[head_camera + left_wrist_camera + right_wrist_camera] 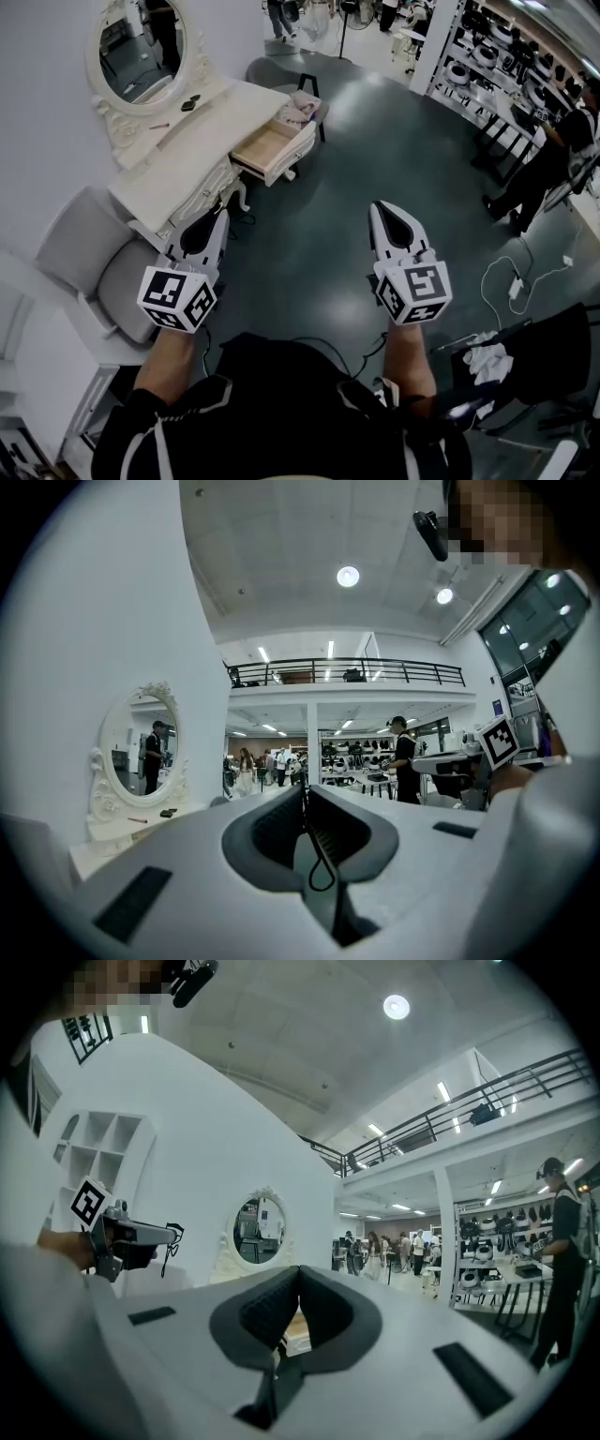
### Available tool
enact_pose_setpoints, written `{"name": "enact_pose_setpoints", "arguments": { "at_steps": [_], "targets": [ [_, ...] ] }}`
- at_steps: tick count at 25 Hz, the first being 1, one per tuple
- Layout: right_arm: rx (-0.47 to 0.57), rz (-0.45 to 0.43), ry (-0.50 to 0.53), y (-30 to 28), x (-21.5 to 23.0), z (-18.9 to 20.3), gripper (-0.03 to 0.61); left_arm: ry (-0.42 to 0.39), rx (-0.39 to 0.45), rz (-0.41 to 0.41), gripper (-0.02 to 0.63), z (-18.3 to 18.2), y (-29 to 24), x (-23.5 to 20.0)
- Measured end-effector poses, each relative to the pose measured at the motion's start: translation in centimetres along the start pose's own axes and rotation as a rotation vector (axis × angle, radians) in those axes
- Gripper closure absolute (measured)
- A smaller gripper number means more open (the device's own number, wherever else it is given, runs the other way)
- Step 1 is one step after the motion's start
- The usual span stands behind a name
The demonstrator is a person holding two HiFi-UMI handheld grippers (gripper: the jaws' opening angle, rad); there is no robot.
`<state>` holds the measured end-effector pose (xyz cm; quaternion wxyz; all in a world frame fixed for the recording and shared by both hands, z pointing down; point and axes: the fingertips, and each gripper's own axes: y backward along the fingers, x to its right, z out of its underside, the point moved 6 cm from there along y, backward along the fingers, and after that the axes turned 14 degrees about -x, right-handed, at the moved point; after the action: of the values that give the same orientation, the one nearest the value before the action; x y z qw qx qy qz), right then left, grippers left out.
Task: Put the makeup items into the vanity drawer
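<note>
white left tool (222, 216) and right tool (379, 208), both closed, empty, apart from open vanity drawer (266, 150)

Readable text: none in any view.
Left marker cube (177, 298), behind the jaws: square patterns, no letters.
Right marker cube (413, 292): the same.

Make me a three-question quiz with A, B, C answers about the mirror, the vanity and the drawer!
1. Where is the mirror? A on the vanity top; B in a box; C on a bed.
2. What colour is the vanity? A red; B white; C black.
3. The drawer is: A shut; B missing; C pulled open.
Answers: 1 A, it stands upright on the top; 2 B, its top and legs are white; 3 C, its wooden inside shows.
</note>
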<state>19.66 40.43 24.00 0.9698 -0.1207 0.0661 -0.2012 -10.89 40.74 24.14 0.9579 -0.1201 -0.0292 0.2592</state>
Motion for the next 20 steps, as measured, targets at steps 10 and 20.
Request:
{"name": "enact_pose_setpoints", "arguments": {
  "at_steps": [10, 20],
  "targets": [
    [-0.025, -0.015, -0.006, -2.9, 2.1, 0.6, 0.574, -0.005, -0.019, 0.005, 0.589, -0.2, -3.6, -0.6],
    [-0.036, -0.005, 0.025, -10.7, 2.9, -2.8, 0.574, 0.012, 0.022, 0.039, 0.589, -1.6, -9.1, -6.1]
  ]
}}
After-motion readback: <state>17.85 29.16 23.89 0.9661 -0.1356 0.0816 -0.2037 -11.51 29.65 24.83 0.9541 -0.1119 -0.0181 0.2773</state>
